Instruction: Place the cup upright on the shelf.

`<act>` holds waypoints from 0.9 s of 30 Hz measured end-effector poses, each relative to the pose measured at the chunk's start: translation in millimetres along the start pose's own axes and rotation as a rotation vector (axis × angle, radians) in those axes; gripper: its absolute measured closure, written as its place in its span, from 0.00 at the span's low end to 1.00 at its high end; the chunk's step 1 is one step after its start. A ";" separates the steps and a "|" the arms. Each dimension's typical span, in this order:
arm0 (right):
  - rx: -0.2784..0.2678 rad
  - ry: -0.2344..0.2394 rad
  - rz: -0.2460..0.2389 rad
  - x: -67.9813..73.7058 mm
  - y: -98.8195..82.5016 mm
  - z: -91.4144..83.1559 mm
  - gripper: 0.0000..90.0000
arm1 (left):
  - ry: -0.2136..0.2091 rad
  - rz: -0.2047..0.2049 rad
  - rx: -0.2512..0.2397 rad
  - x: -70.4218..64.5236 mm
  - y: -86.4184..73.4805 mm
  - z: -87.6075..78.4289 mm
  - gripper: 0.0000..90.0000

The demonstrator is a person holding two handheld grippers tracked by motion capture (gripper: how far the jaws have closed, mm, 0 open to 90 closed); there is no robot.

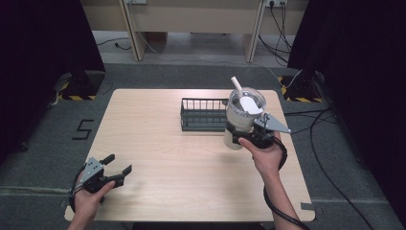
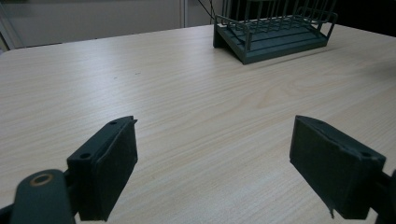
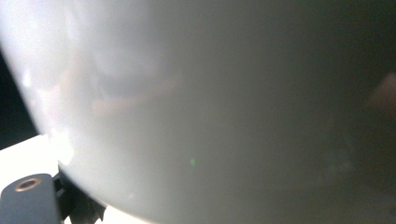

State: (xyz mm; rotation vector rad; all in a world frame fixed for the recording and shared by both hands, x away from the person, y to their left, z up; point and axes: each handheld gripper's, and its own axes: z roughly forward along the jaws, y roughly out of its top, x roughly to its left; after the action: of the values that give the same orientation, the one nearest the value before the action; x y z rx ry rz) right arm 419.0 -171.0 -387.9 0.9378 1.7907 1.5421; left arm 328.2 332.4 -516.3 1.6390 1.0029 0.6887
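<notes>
R tool (image 1: pixel 241 133) grips white tumbler (image 1: pixel 241 117) w/ straw, just by wire rack (image 1: pixel 203 114) at counter (image 1: pixel 191 163) far edge; L tool (image 1: pixel 116 170) wide, near-left corner.

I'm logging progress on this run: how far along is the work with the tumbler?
Done: the right gripper is shut on the tumbler and holds it near the rack, apparently off the table. In hand: carrying it, lid and straw on. Left: setting it down, likely in the rack, which looks empty. The left gripper rests open, idle, at the table's near corner.
</notes>
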 end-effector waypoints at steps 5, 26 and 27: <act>-0.002 -0.009 -0.001 -3.0 4.2 7.2 0.11 | -0.001 -0.002 -0.003 0.0 0.1 0.0 0.16; 0.006 -0.019 0.009 -6.7 17.6 36.0 0.11 | -0.004 -0.003 -0.007 0.2 0.5 -0.2 0.16; 0.006 -0.019 0.009 -6.7 17.6 36.0 0.11 | -0.004 -0.003 -0.007 0.2 0.5 -0.2 0.16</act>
State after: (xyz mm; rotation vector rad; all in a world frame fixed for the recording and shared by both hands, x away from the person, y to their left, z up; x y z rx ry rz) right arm 454.2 -154.5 -376.1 0.9621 1.7815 1.5291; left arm 328.3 332.7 -515.8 1.6318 0.9991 0.6859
